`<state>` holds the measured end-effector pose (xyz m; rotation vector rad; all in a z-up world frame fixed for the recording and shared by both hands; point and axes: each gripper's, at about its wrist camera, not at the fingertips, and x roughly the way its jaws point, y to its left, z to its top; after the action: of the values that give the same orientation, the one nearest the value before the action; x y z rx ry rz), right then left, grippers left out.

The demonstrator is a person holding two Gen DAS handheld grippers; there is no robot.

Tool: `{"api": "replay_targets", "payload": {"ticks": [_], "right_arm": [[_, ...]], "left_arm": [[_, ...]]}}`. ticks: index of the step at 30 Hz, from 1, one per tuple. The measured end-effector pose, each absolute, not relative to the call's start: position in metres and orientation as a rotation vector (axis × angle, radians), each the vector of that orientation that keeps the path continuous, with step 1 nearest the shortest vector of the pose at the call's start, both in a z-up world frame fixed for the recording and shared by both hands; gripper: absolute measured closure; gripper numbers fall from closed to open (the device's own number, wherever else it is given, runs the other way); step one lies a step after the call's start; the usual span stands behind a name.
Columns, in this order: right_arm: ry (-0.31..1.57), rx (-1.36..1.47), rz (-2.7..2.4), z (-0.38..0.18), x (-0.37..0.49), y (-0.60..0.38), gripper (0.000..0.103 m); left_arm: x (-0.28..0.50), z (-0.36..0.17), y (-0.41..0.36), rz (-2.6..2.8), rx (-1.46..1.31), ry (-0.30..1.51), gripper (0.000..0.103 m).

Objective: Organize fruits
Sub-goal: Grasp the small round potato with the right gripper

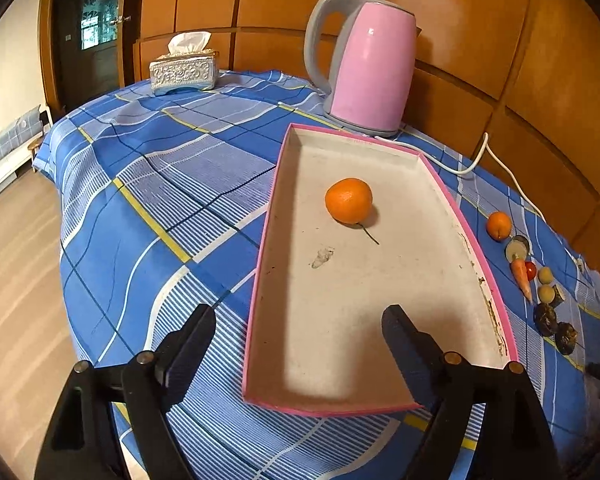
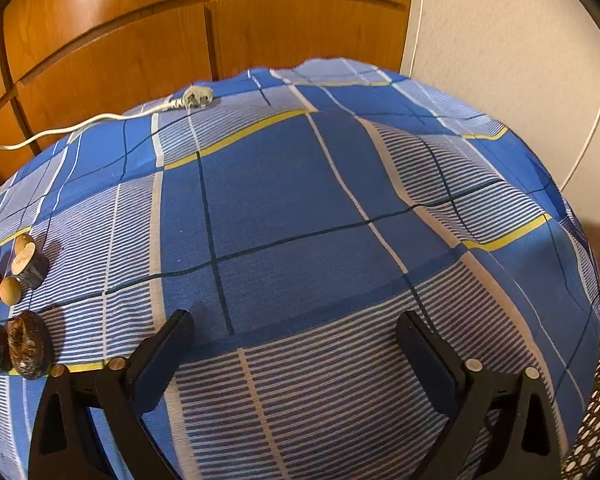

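Left claw (image 1: 300,332) of mine gapes empty over the near end of the pink-rimmed tray (image 1: 260,280); the lone orange (image 1: 348,200) in it lies well ahead, toward the kettle (image 1: 370,64). My right claw (image 2: 296,336) also gapes empty over bare tablecloth (image 2: 284,208), the small fruits (image 2: 24,344) off to its left

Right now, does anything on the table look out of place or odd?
Yes. A carrot lies among the fruits beside the tray, though it is no fruit. The tray's floor is stained, and only one orange sits in it.
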<state>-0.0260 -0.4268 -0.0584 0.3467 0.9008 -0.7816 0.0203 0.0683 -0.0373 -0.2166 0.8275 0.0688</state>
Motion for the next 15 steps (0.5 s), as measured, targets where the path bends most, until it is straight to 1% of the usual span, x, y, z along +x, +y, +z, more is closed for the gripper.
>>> {"api": "replay_targets", "payload": {"ticks": [1, 3, 6, 9, 11, 15], "right_arm": [[0.905, 0.341, -0.77, -0.055, -0.024, -0.426, 0.029], [0.898, 0.331, -0.716, -0.045, -0.016, -0.421, 0.033], [0.875, 0.297, -0.56, -0.025, 0.006, -0.402, 0.047], [0.878, 0.26, -0.386, -0.014, 0.036, -0.378, 0.048], [0.889, 0.225, -0.294, -0.011, 0.057, -0.361, 0.053], [0.927, 0.161, -0.189, -0.014, 0.1, -0.33, 0.053]], "left_arm": [[0.021, -0.038, 0.069, 0.071, -0.222, 0.829, 0.017], [0.021, -0.038, 0.07, 0.073, -0.227, 0.832, 0.016], [0.021, -0.039, 0.071, 0.073, -0.231, 0.836, 0.016], [0.022, -0.039, 0.072, 0.077, -0.232, 0.838, 0.016], [0.022, -0.039, 0.073, 0.078, -0.236, 0.839, 0.015], [0.022, -0.039, 0.076, 0.081, -0.243, 0.84, 0.015]]}}
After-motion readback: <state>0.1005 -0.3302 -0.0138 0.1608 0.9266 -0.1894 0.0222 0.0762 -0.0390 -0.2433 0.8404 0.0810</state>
